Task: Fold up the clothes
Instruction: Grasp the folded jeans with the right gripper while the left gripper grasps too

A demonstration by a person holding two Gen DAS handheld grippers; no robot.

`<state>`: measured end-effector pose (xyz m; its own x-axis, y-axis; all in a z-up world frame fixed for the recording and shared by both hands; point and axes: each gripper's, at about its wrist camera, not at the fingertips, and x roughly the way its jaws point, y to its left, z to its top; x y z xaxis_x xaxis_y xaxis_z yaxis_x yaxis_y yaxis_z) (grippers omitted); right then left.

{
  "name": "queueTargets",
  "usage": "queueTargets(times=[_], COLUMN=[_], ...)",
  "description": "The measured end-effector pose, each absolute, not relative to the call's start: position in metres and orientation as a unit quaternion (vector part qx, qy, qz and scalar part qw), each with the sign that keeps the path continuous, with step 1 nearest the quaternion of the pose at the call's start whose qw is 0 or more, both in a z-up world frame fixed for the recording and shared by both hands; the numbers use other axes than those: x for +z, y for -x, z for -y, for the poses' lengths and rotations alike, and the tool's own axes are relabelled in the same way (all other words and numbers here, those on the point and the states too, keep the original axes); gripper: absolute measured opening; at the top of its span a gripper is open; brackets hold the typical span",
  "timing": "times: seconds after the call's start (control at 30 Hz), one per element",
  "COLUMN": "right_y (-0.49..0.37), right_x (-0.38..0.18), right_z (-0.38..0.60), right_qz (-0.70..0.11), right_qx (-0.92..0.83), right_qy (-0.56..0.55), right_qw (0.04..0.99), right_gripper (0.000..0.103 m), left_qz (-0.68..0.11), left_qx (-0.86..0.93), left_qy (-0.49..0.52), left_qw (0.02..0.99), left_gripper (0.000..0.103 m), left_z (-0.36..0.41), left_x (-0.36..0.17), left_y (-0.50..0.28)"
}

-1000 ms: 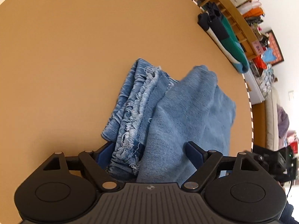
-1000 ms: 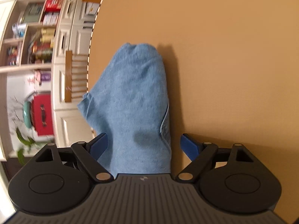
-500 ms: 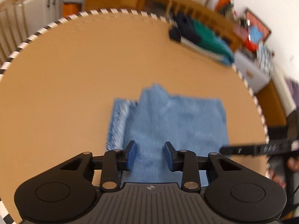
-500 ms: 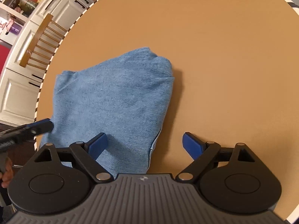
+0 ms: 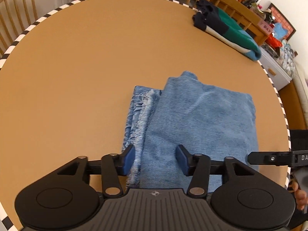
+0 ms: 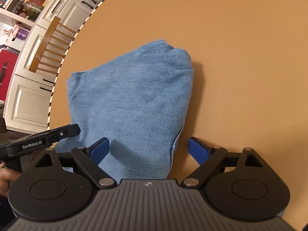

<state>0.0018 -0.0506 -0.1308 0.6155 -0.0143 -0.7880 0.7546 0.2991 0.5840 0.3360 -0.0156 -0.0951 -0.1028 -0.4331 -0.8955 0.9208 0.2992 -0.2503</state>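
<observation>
Jeans (image 5: 194, 123) lie folded on round table (image 5: 77, 67), fold done. My left gripper (image 5: 154, 158) opening, nothing pinched; right gripper (image 6: 148, 150) wide, empty. Next, I judge: tuck frayed hems (image 5: 142, 113), set aside.

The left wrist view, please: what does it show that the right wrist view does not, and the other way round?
Only the left wrist view shows the frayed edge of the lower denim layer and a folded navy, green and white garment at the far rim. Only the right wrist view shows white cabinets and the shelves at its upper left. Both show the folded denim on the round tan table, each with the other tool at its edge: the right tool and the left tool. Wooden chair backs appear in both.
</observation>
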Motion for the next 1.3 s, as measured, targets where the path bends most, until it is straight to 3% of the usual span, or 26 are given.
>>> queueTargets(times=[0.23, 0.43, 0.67, 0.77, 0.83, 0.87, 0.9, 0.93, 1.03, 1.3], right_y=[-0.001, 0.017, 0.027, 0.017, 0.011, 0.015, 0.021, 0.028, 0.027, 0.020], right_x=[-0.144, -0.174, -0.186, -0.179, -0.175, -0.176, -0.182, -0.188, -0.175, -0.135], right_z=[0.061, 0.076, 0.084, 0.080, 0.075, 0.075, 0.076, 0.078, 0.073, 0.098], right_qz=[-0.283, -0.184, -0.141, -0.183, -0.203, -0.203, -0.199, -0.195, -0.203, -0.280], right_qx=[-0.210, -0.161, -0.114, -0.140, -0.160, -0.171, -0.177, -0.182, -0.185, -0.193], right_qy=[-0.589, -0.688, -0.731, -0.695, -0.672, -0.677, -0.693, -0.710, -0.682, -0.598], right_qw=[0.727, 0.683, 0.658, 0.681, 0.693, 0.687, 0.670, 0.652, 0.677, 0.726], right_gripper=[0.102, 0.100, 0.099, 0.087, 0.072, 0.062, 0.040, 0.035, 0.027, 0.026], left_qz=[-0.516, -0.524, -0.539, -0.548, -0.548, -0.549, -0.550, -0.551, -0.547, -0.554], left_qx=[-0.539, -0.535, -0.529, -0.524, -0.524, -0.523, -0.522, -0.523, -0.522, -0.526], left_qy=[-0.238, -0.227, -0.220, -0.211, -0.211, -0.210, -0.208, -0.207, -0.208, -0.135], left_qw=[0.622, 0.623, 0.618, 0.617, 0.617, 0.618, 0.617, 0.617, 0.620, 0.631], left_gripper=[0.058, 0.058, 0.064, 0.068, 0.068, 0.068, 0.068, 0.069, 0.070, 0.072], left_z=[0.018, 0.022, 0.028, 0.031, 0.032, 0.032, 0.033, 0.033, 0.036, 0.020], left_x=[-0.099, -0.110, -0.119, -0.126, -0.127, -0.128, -0.129, -0.131, -0.134, -0.125], left_y=[-0.340, -0.367, -0.387, -0.397, -0.401, -0.404, -0.408, -0.413, -0.423, -0.462])
